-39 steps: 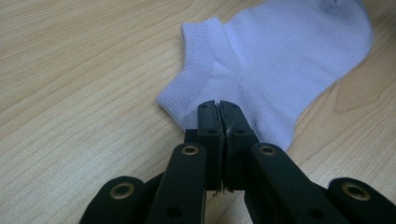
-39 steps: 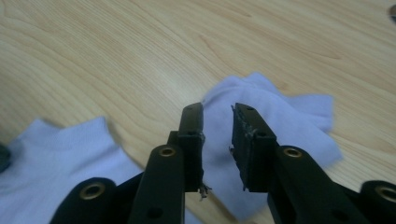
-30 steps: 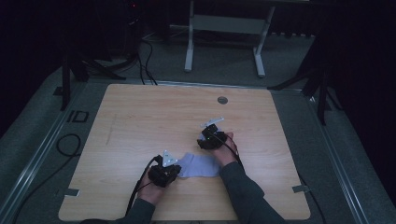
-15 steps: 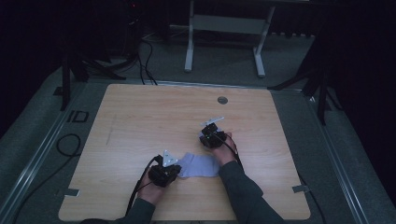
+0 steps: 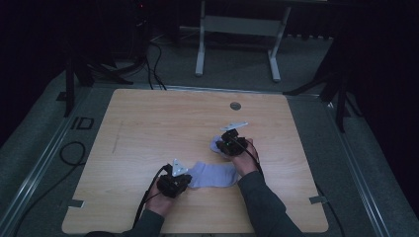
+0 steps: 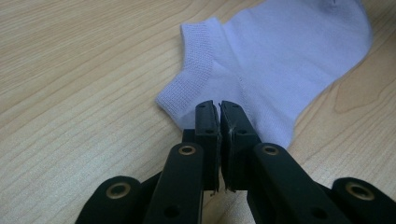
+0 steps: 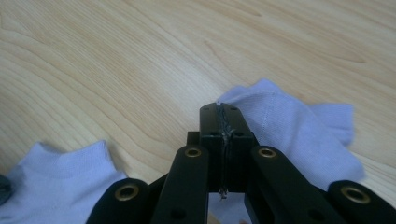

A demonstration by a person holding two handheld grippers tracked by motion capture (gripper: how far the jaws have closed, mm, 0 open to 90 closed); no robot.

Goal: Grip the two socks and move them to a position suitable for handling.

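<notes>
On a wooden table, near its front edge, a pale lilac ankle sock lies flat, the left gripper pinching its cuff end, the right gripper clamped on its toe.

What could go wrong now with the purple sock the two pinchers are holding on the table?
The right gripper has just closed on a thin pinch of the sock's toe end, so the fabric might slip out as it lifts. The left gripper holds only the sock's edge near the cuff; a hard pull apart could tug it free. The sock lies close to the table's near edge, so a dropped end could slide off.
</notes>
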